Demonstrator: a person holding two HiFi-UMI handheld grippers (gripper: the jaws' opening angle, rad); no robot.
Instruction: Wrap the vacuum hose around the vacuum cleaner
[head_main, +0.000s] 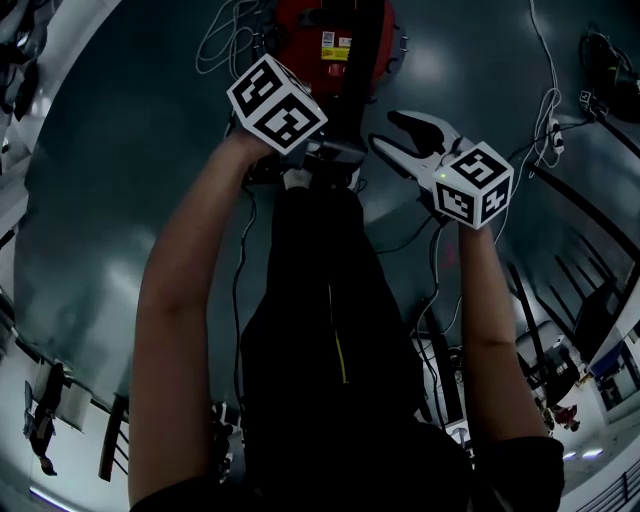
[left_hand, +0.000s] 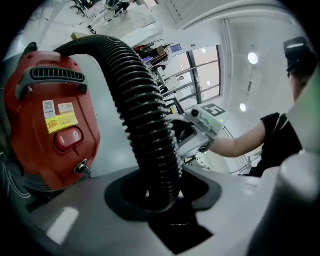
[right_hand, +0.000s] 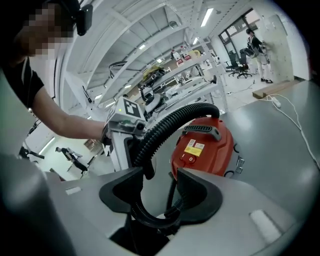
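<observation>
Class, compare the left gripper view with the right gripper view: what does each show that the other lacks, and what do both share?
Only the left gripper view: the right gripper from outside, and tall windows. Only the right gripper view: the left gripper from outside, shut on the hose, and a white cable on the floor. Both: the red vacuum cleaner and the black hose.

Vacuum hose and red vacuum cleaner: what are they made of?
The vacuum hose looks like bendy black plastic, matte: it is ribbed all along and curves. The vacuum cleaner body is probably hard red plastic, slightly glossy: a smooth moulded shape with a soft shine.
</observation>
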